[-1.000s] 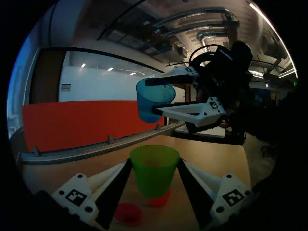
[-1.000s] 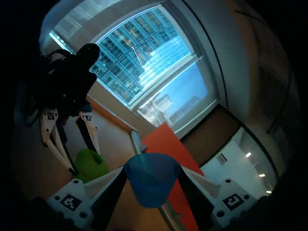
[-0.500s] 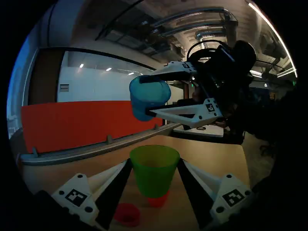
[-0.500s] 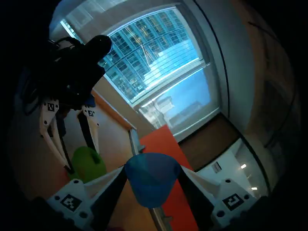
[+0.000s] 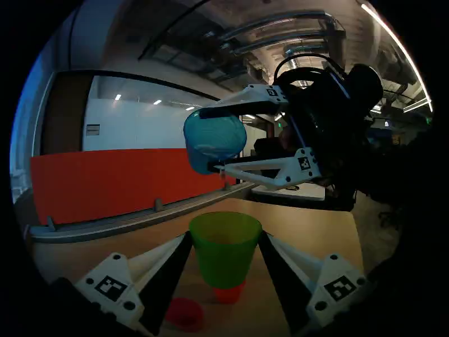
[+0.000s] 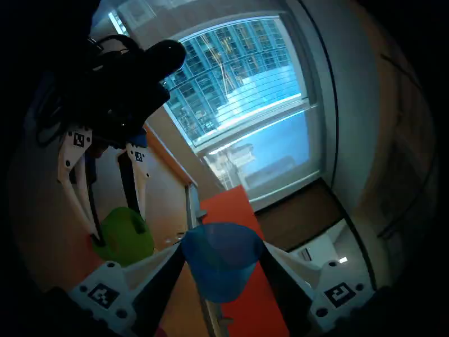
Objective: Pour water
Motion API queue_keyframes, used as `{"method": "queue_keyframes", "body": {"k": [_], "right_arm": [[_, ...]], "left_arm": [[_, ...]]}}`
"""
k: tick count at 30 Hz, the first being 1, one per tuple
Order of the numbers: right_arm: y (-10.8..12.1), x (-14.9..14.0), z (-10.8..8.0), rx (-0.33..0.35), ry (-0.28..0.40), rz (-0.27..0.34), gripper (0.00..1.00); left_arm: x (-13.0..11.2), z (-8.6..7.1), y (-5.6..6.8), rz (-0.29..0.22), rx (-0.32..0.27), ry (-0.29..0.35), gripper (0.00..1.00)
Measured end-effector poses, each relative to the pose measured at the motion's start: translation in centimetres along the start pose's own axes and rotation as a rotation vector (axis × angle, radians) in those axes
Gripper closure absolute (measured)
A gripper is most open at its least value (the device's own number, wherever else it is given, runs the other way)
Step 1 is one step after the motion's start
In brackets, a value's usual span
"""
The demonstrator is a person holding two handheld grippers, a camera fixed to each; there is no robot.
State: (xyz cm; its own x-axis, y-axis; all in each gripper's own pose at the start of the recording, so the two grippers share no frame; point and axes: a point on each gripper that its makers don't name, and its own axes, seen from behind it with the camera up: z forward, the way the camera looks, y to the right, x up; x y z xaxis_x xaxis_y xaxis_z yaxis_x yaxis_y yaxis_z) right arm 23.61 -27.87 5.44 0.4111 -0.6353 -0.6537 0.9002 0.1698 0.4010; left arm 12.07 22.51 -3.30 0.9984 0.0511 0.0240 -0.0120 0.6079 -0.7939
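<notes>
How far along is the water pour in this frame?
Done: left gripper grips the green cup; right gripper holds the blue cup above it. In hand: blue cup tipped toward the green one. Left: no water stream visible; the pour itself remains.

The lower cup sits between the left tongs, over the worktop. The upper cup, between the right tongs, hangs above and beyond it. Two small discs lie on the worktop beneath.
</notes>
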Motion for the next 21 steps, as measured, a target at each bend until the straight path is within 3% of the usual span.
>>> {"method": "queue_keyframes", "body": {"k": [21], "right_arm": [[1.1, 0.5, -0.2, -0.027, 0.01, -0.095, 0.09]], "left_arm": [[0.4, -0.1, 0.6, 0.001, -0.008, 0.003, 0.14]]}}
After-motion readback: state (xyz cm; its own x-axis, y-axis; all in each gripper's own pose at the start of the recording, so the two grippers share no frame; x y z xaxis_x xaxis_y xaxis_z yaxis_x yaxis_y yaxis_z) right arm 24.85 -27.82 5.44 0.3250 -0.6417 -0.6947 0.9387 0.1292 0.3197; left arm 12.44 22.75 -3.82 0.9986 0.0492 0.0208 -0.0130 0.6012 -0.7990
